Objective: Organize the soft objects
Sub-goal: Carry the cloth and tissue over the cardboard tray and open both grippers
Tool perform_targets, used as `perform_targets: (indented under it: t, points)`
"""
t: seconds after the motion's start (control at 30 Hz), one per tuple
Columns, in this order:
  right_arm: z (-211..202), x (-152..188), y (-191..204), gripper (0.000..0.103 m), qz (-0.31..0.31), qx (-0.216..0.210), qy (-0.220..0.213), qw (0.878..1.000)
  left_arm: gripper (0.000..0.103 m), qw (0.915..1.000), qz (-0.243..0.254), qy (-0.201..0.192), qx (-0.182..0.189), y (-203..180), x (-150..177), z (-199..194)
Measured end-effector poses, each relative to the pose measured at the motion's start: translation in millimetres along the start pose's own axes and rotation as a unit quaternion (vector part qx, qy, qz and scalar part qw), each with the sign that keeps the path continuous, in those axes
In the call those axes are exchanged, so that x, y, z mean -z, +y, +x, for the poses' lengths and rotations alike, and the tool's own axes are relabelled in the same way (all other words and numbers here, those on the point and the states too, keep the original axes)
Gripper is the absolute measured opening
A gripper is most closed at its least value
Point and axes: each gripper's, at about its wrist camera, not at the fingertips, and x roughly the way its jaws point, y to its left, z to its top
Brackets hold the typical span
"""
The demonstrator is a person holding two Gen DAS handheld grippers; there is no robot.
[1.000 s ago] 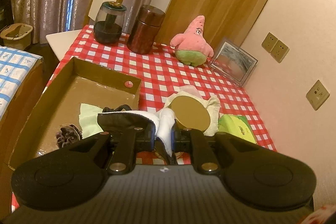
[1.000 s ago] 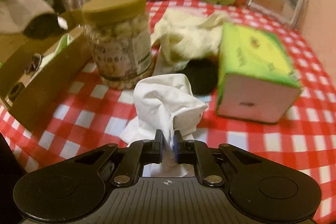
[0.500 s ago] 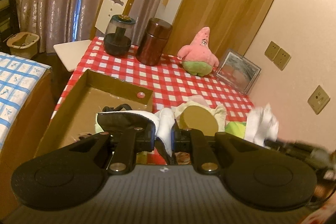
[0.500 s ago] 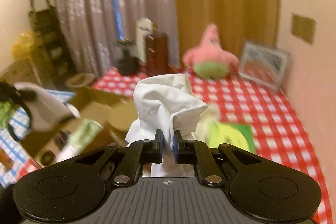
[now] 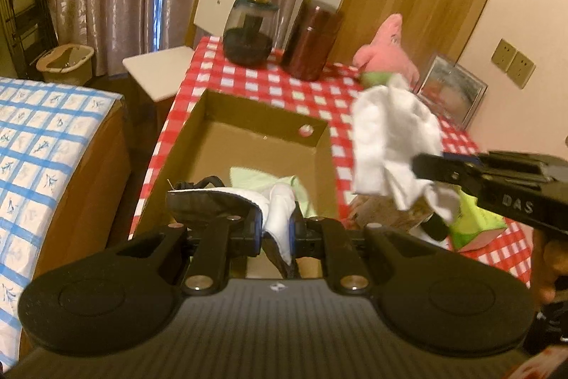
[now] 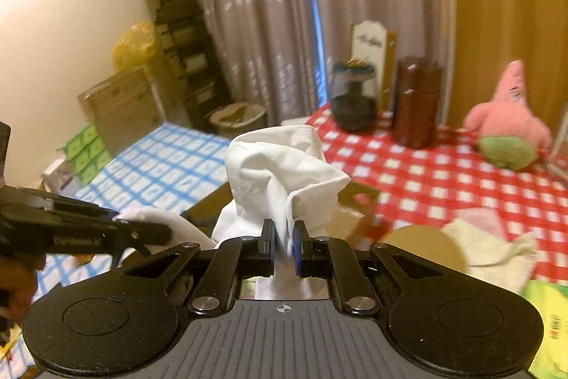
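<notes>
Two grippers are in my views, each pinched nearly shut on something soft. My left gripper clamps a white cloth with a dark padded edge, and it hangs just over the near end of the box. My right gripper squeezes a crumpled white rag, which is in the air beside the box's right wall; from the left camera that rag shows up to the right of the box and above the checked tablecloth. Inside the box lies a pale green cloth. Beyond the box's far wall stand a dark jar and a brown canister, and farther right of them sits a pink plush. Right of the box, low on the table, I see a green pack.
</notes>
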Motion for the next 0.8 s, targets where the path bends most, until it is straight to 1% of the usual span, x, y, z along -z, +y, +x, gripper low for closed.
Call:
perform_targets:
  t: [0.07,0.2,0.3,0.33,0.57,0.7,0.8]
  points:
    - [18,-1,5,0.01,-0.001,-0.004,0.009,1.0,0.013,1.0,-0.001,0.007,0.002,9,3,8]
    - [42,4,3,0.01,0.016,-0.014,0.025,0.999,0.018,0.9997,-0.013,0.016,0.01,26,8,26]
    - [62,3,2,0.01,0.027,-0.019,0.041,0.999,0.022,0.9992,-0.013,0.036,0.014,35,13,42]
    - [67,3,2,0.01,0.028,-0.02,0.045,0.998,0.024,0.999,-0.013,0.042,0.01,37,16,46]
    - [95,21,8,0.01,0.023,-0.033,0.085,0.996,0.024,0.9978,-0.025,0.061,-0.009,50,33,58]
    - [105,30,11,0.01,0.024,-0.032,0.1,0.994,0.024,0.9975,-0.017,0.067,-0.019,51,36,68]
    - [113,34,13,0.01,0.017,-0.035,0.112,0.993,0.024,0.9967,0.004,0.076,-0.029,47,37,77]
